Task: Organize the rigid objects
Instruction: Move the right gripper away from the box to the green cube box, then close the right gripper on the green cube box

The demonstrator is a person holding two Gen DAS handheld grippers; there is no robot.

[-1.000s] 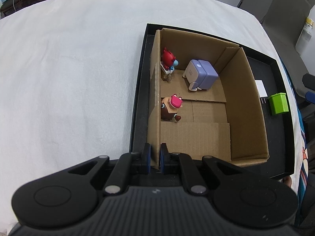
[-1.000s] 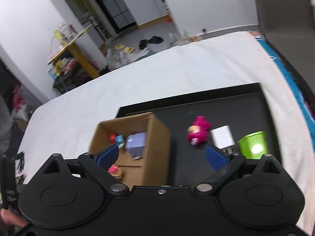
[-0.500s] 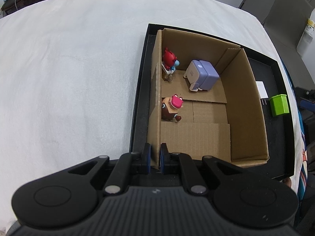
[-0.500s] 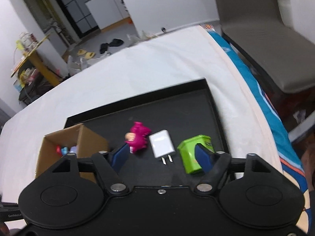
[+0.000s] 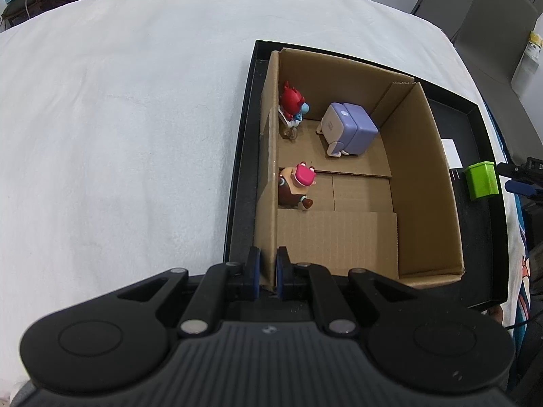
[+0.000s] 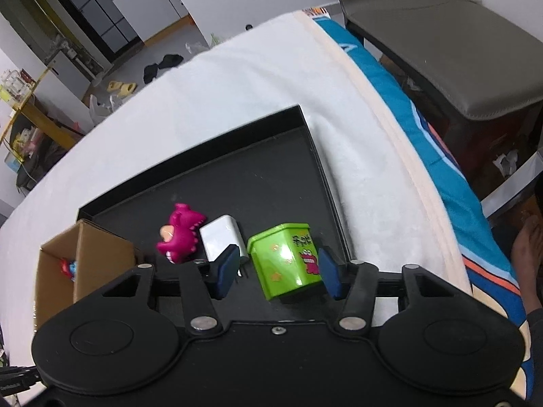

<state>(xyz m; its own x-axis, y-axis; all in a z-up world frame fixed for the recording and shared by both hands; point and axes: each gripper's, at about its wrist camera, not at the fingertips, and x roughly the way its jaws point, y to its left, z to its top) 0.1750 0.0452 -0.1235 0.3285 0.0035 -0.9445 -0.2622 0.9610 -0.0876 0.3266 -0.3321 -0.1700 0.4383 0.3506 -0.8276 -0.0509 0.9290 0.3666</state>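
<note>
My left gripper (image 5: 267, 273) is shut on the near left wall of the cardboard box (image 5: 424, 176), which stands in the black tray (image 5: 239, 183). Inside the box are a red figure (image 5: 292, 100), a pink-capped brown figure (image 5: 297, 186) and a purple cube-shaped object (image 5: 349, 129). My right gripper (image 6: 277, 273) is open, its fingers on either side of the green box (image 6: 285, 259) on the tray (image 6: 237, 173). A white charger (image 6: 222, 237) and a magenta figure (image 6: 180, 232) lie to the left of the green box. The green box also shows in the left wrist view (image 5: 481, 179).
The tray sits on a white cloth (image 5: 118, 118) that covers the table. A grey chair (image 6: 441, 47) stands beyond the right table edge. A shelf and clutter (image 6: 30, 129) are on the floor far behind.
My right gripper has swung right, away from the cardboard box, and come down around the green box. My left gripper has stayed shut on the box wall.
</note>
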